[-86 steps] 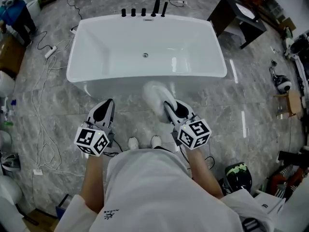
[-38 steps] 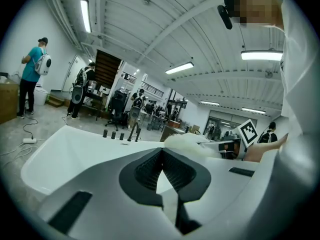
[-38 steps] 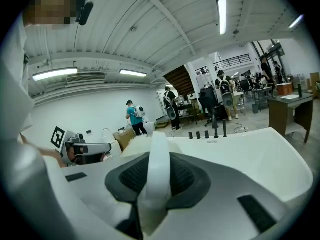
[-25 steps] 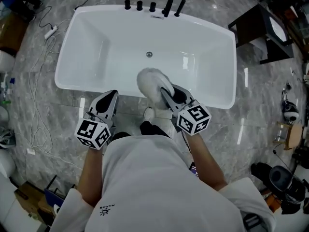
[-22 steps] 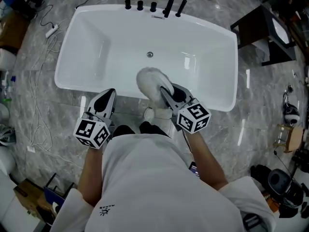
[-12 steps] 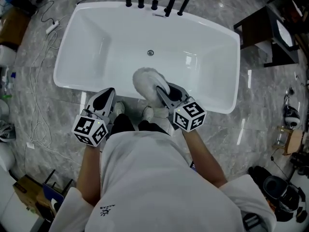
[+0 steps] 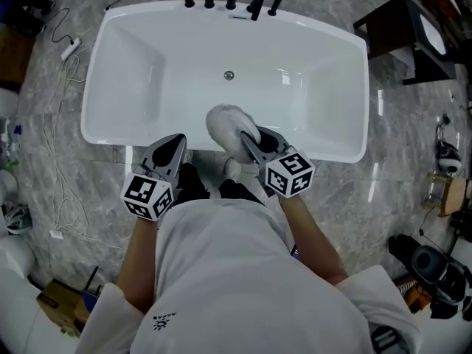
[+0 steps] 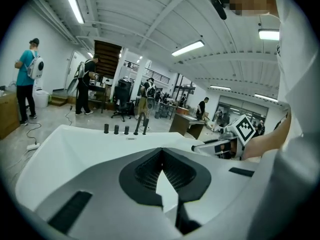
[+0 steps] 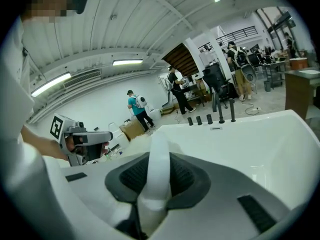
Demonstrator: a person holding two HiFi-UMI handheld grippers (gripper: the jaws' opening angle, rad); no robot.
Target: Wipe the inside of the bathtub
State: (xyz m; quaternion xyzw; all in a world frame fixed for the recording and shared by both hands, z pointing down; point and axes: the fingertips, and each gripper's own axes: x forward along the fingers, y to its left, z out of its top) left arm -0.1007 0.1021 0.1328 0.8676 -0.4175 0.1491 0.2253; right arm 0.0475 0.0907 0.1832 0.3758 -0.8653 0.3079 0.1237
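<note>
a grey marbled floor (image 7: 59, 161) is spread around the white bathtub (image 7: 129, 57). the right gripper (image 7: 249, 137) is clamped on the white handle (image 9: 159, 169) of a fluffy duster (image 7: 223, 121), which is held over the tub's near side. the head is judged soft and light, the handle stiff and best gripped. the left gripper (image 7: 175, 141) is closed on nothing.
</note>
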